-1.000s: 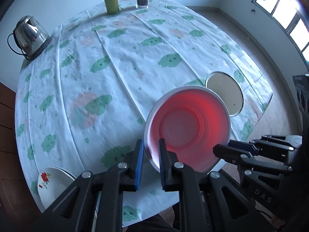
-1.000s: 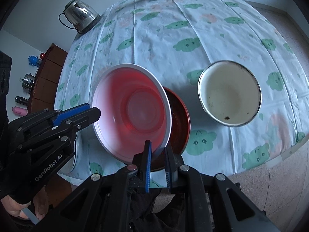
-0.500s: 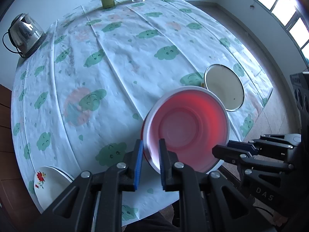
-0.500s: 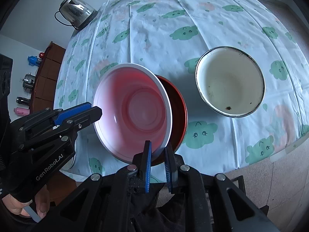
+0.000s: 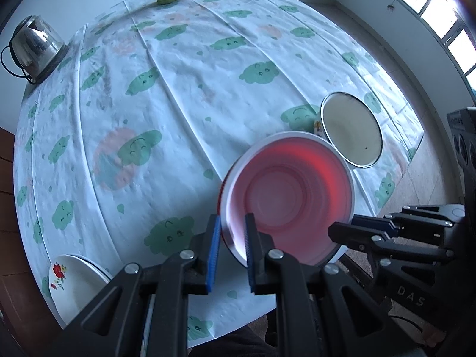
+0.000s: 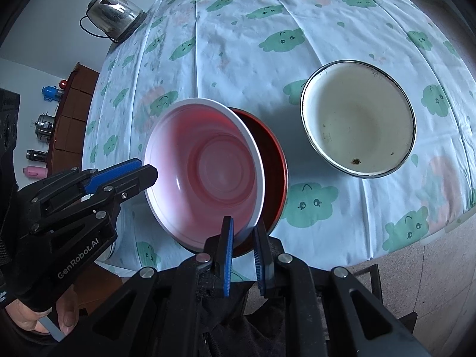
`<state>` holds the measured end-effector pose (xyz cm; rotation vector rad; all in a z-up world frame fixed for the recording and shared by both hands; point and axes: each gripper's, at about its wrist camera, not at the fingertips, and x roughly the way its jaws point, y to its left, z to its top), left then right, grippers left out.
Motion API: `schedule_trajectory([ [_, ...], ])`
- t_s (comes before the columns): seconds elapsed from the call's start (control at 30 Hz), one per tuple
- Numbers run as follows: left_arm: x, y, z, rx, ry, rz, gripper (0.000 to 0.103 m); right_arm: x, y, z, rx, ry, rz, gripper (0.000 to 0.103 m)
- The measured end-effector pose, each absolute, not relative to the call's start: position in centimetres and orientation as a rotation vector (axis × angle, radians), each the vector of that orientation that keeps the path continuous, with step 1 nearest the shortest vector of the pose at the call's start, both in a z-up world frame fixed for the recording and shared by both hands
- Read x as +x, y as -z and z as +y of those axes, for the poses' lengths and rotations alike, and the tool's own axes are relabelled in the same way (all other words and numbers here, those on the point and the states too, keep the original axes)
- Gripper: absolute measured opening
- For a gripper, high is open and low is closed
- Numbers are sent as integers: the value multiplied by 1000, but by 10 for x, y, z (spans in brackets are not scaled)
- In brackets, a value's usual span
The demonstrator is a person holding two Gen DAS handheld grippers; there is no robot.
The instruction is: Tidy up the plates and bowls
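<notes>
At the far left of the table (image 5: pixel 208 95) a steel kettle (image 5: pixel 34 49) stands on the cloud-print cloth, and a white floral plate (image 5: pixel 73 282) lies at the near left edge, untouched; moving rightward, the left gripper (image 5: pixel 232 239) has its blue pads clamped on the near-left rim of the pink bowl (image 5: pixel 291 199), and the right gripper (image 6: pixel 244 233) is likewise closed on the bowl's near rim, so both hands share the one bowl; compared with a second ago the bowl sits lower and more squarely over the red bowl (image 6: pixel 272 175) beneath it, whose dark rim shows as a thinner crescent on the right side; the hands themselves have barely shifted, only tipping the view; I judge that the nesting step is close to finished, with the pink bowl tilted but nearly seated in the red one; further right, the cream enamel bowl (image 6: pixel 358 119) stands apart on the cloth, not yet stacked, and it probably comes next.
</notes>
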<state>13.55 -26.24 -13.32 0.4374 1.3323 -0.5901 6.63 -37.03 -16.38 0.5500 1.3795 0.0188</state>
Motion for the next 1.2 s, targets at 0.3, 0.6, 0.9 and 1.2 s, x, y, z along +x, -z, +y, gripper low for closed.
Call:
schedule_trajectory([
  [0.3,139,142,-260,415,589,1363,13,69,165,-370,525,-10,1378,16],
  [0.6,140,147,-260,397,597,1385,13,71,162,-375,515,18,1348,16],
  [0.9,142,147,-260,388,602,1390,13,74,161,-379,506,41,1319,16],
  [1.2,144,148,-257,380,597,1395,13,75,167,-375,492,13,1336,16],
])
